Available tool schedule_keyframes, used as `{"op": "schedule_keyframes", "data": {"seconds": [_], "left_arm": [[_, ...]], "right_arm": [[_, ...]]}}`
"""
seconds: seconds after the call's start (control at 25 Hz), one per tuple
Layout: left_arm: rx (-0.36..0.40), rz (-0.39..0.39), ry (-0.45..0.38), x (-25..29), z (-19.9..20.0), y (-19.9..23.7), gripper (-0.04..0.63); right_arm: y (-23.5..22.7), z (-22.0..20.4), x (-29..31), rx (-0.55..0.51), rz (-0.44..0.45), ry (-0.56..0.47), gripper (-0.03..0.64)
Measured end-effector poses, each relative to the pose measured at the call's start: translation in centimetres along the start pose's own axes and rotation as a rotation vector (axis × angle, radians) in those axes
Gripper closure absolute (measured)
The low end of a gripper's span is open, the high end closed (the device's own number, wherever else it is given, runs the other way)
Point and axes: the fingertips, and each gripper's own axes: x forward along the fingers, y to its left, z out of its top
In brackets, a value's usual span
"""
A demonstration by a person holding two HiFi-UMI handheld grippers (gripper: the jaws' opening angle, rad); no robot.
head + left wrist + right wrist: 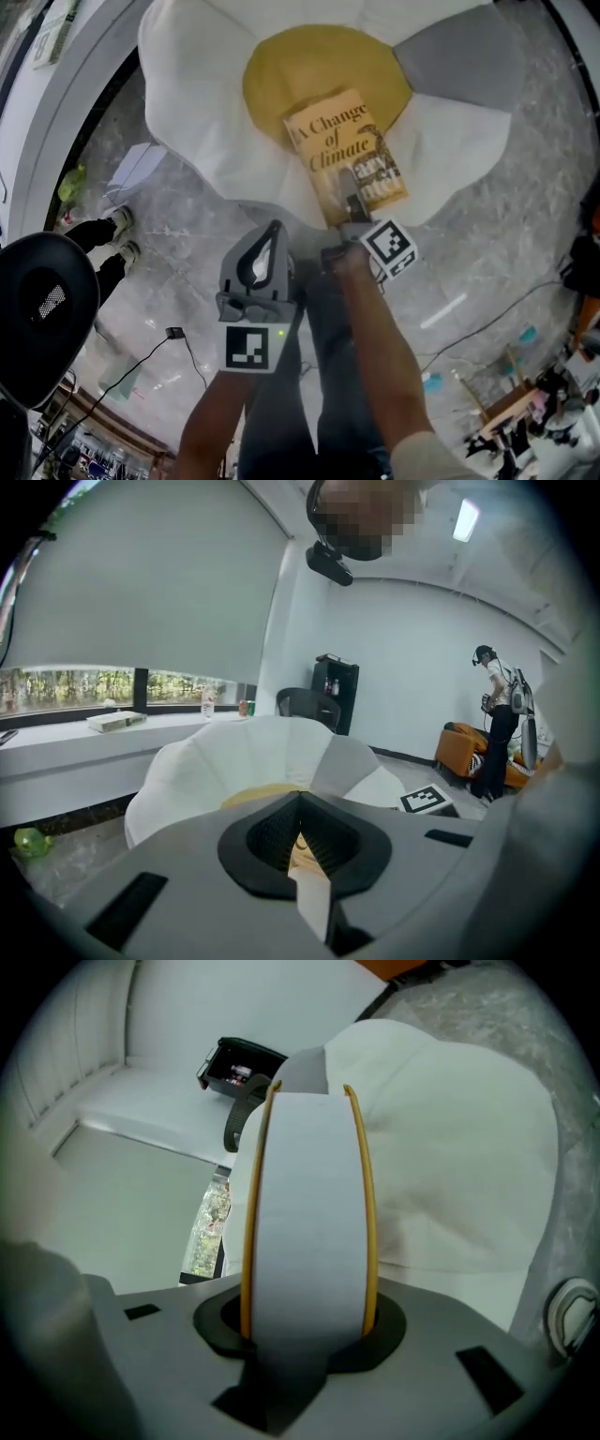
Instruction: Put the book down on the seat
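The book (342, 150), yellow with "A Change of Climate" on its cover, is over the flower-shaped seat (197, 94), across the rim of the seat's yellow centre (281, 66) and a white front petal. I cannot tell whether it rests on the cushion. My right gripper (349, 202) is shut on the book's near edge. In the right gripper view the book (307, 1194) shows edge-on, its pages clamped in the right gripper (309, 1330). My left gripper (274, 230) is shut and empty, just short of the seat's front. In its own view the left gripper (300, 803) points at the seat (244, 752).
A black office chair (42, 309) stands at the left, with someone's legs and shoes (108, 239) beside it. A cable (178, 352) trails over the marble floor. Papers (136, 167) lie by the seat. A person (497, 714) stands by an orange armchair (464, 747).
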Motion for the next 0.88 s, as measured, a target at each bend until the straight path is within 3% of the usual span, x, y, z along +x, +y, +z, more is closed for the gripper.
{"op": "schedule_keyframes", "data": {"seconds": [0.2, 0.44, 0.88], "left_arm": [[-0.008, -0.010, 0.013, 1.3, -1.0, -0.4, 0.588], [-0.027, -0.031, 0.033, 1.8, -2.4, -1.2, 0.588], [-0.066, -0.015, 0.036, 2.7, -3.4, -1.4, 0.588]], "right_arm": [[-1.8, -0.3, 1.3, 0.079, -0.007, -0.014, 0.466], [-2.9, -0.5, 1.3, 0.099, -0.002, -0.011, 0.463], [-6.9, -0.4, -0.5, 0.085, -0.128, -0.047, 0.285]]}}
